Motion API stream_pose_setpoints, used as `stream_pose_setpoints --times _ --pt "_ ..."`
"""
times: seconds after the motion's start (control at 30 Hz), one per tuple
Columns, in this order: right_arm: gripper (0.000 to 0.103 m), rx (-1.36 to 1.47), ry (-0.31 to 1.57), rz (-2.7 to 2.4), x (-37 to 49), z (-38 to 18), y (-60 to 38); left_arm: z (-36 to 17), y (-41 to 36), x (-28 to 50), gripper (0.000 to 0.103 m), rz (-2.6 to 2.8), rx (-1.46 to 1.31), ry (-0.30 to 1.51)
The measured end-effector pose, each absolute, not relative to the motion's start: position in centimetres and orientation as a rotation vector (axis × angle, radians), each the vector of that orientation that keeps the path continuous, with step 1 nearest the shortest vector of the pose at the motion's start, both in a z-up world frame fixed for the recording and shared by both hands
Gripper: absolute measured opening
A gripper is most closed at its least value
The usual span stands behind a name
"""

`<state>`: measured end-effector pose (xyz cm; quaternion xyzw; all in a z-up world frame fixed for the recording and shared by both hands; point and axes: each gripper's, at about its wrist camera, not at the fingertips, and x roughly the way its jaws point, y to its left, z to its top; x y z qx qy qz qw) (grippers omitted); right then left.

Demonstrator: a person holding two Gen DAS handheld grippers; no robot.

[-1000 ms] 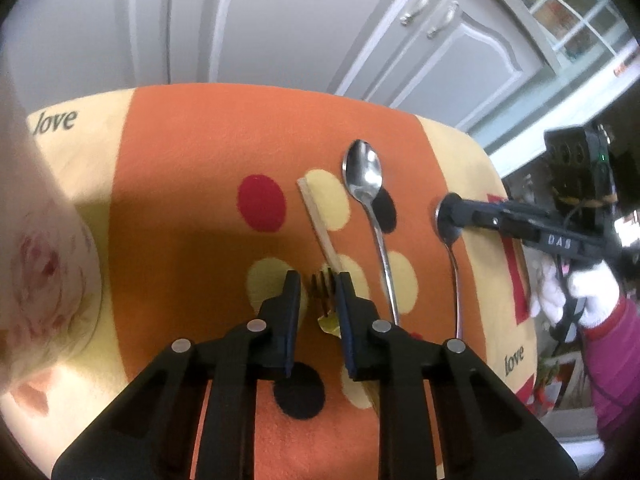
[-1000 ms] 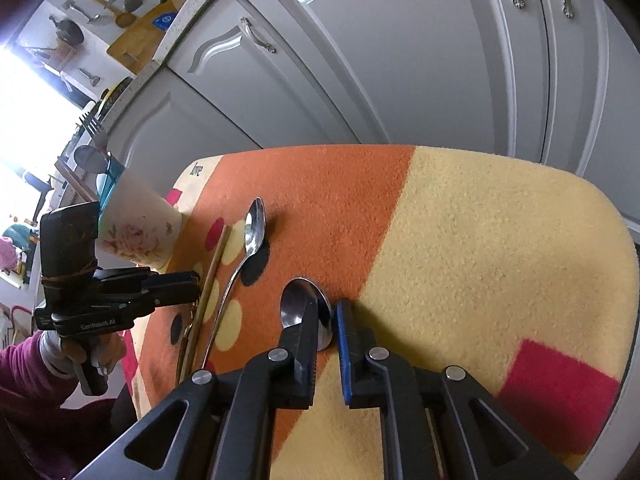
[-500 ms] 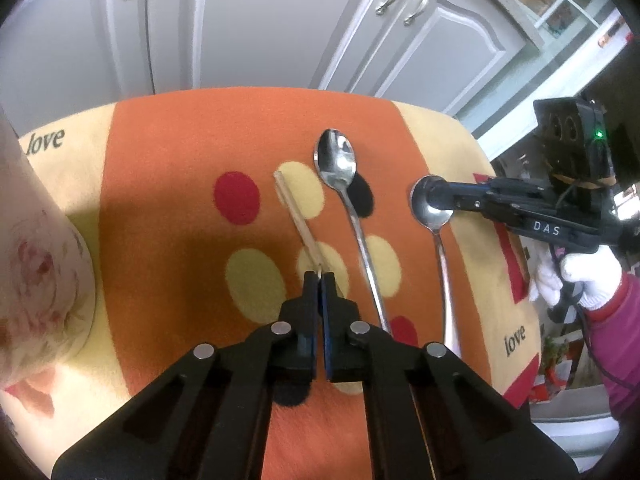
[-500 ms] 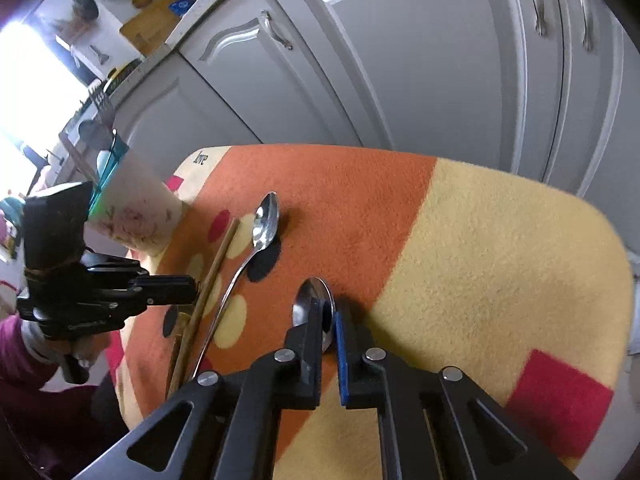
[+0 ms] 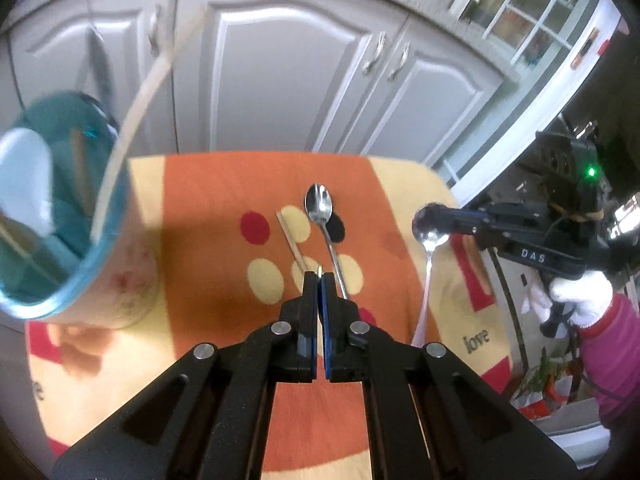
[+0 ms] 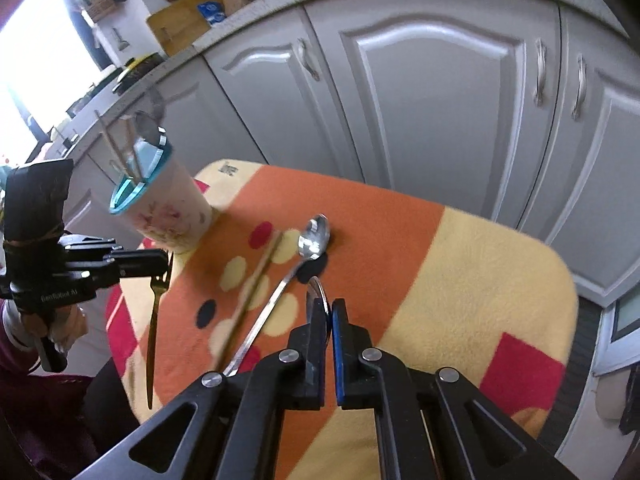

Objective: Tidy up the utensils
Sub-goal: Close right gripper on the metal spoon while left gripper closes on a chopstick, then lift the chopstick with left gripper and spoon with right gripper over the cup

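Note:
My left gripper (image 5: 319,276) is shut on a fork (image 6: 154,320), which hangs tines-up from its tips above the mat's left edge in the right wrist view. In the left wrist view only a thin sliver of the fork shows between the pads. My right gripper (image 6: 330,304) is shut on the bowl of a spoon (image 5: 429,226), whose handle dangles below it clear of the mat. A second spoon (image 5: 320,204) and a wooden chopstick (image 5: 292,240) lie side by side on the orange and yellow mat (image 5: 224,200). A floral cup with a teal rim (image 6: 160,200) holds several utensils.
The mat covers a small table with rounded corners (image 6: 552,264). Grey cabinet doors (image 6: 420,100) stand close behind it. A white-gloved hand (image 5: 580,300) with a magenta sleeve holds the right gripper off the table's right side. The cup (image 5: 60,220) looms large at the left.
The left jaws closed on the fork. Both grippers then rose, lifting fork and spoon off the mat. The cup's rim came into view.

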<state>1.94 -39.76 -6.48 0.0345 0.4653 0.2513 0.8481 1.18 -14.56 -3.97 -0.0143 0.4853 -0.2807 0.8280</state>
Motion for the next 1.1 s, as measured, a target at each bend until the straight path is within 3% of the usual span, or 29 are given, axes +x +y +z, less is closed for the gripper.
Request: stream_pose_setpoints --times 0.7,1.1 --pt "0.003 -0.001 0.723 0.664 1.3 7.8 -27.7 11.0 -1.5 2.0 0.0 -0.321 -0.026 0.704" --pt "0.003 -0.072 0.612 0.564 5.7 10.8 -19.0 9.1 1.9 5.2 0.0 -0.091 0.035 0.607"
